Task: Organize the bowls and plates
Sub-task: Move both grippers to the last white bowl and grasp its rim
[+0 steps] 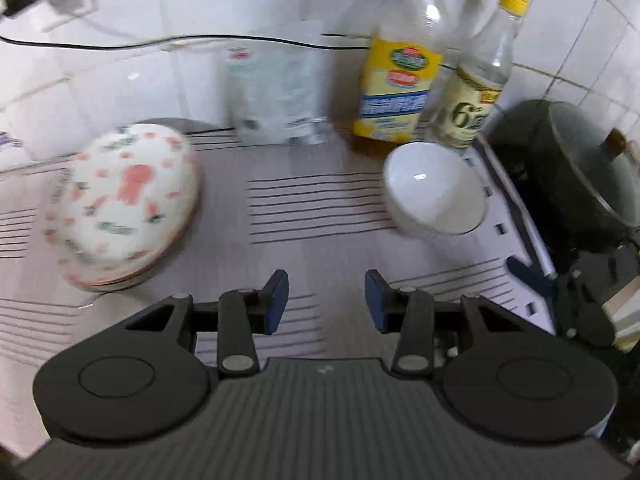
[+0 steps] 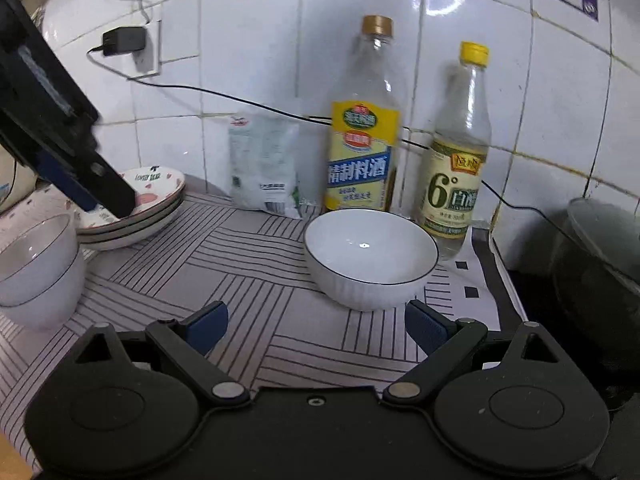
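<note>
A stack of pink-patterned plates (image 1: 128, 204) sits at the left of the striped mat; it also shows in the right wrist view (image 2: 160, 200). A white bowl with a dark rim (image 2: 370, 256) stands near the bottles, seen too in the left wrist view (image 1: 434, 188). Two stacked white bowls (image 2: 38, 268) stand at the far left. My left gripper (image 1: 326, 300) is open and empty above the mat; its body (image 2: 60, 136) hangs over the plates. My right gripper (image 2: 316, 330) is open and empty, just short of the white bowl.
Two bottles (image 2: 366, 136) (image 2: 456, 160) and a plastic bag (image 2: 264, 164) stand against the tiled wall. A dark pot with a lid (image 2: 600, 264) sits on the right. A charger and cable (image 2: 124, 42) run along the wall.
</note>
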`<state>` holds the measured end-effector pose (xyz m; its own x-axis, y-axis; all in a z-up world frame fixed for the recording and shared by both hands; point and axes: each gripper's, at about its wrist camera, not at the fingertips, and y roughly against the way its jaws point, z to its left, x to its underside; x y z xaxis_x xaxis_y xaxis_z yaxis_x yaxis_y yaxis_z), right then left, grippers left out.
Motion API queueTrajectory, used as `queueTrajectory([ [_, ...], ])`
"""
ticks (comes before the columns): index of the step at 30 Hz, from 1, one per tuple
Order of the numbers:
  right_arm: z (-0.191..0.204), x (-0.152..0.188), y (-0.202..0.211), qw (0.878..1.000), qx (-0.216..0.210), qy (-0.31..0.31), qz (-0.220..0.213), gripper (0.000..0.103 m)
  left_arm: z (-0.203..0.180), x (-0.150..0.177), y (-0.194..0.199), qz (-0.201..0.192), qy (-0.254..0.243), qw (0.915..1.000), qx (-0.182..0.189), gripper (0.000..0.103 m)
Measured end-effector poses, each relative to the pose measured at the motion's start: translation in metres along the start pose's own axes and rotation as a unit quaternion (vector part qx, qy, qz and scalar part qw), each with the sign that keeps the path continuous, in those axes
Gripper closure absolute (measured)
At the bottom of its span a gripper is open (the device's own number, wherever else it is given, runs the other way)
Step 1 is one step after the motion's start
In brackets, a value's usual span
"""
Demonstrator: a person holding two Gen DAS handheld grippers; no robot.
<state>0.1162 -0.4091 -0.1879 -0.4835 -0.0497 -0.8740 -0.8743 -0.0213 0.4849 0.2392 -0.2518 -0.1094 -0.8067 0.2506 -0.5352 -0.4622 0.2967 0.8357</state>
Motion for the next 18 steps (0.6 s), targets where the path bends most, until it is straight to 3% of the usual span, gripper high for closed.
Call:
queueTrajectory([
  [6, -0.008, 0.006, -0.015, 0.999, 0.015, -0.03, 0.013, 0.006, -0.015, -0.012, -0.038, -0.004, 0.034, 0.9988, 0.035, 0.062],
  [8, -0.012, 0.007, -0.024, 0.999, 0.019, -0.034, 0.017, 0.006, -0.018, -0.016, -0.047, -0.023, 0.042, 0.9974, 0.054, 0.062],
  [11, -0.017, 0.01, -0.041, 0.998, -0.002, -0.053, 0.022, 0.006, -0.022, -0.025, -0.061, -0.037, 0.047, 0.9963, 0.062, 0.062],
  [18, -0.028, 0.008, -0.082, 0.995, 0.037, -0.079, 0.042, 0.006, -0.03, -0.042, -0.107, -0.02, 0.038, 0.9969, 0.065, 0.063],
])
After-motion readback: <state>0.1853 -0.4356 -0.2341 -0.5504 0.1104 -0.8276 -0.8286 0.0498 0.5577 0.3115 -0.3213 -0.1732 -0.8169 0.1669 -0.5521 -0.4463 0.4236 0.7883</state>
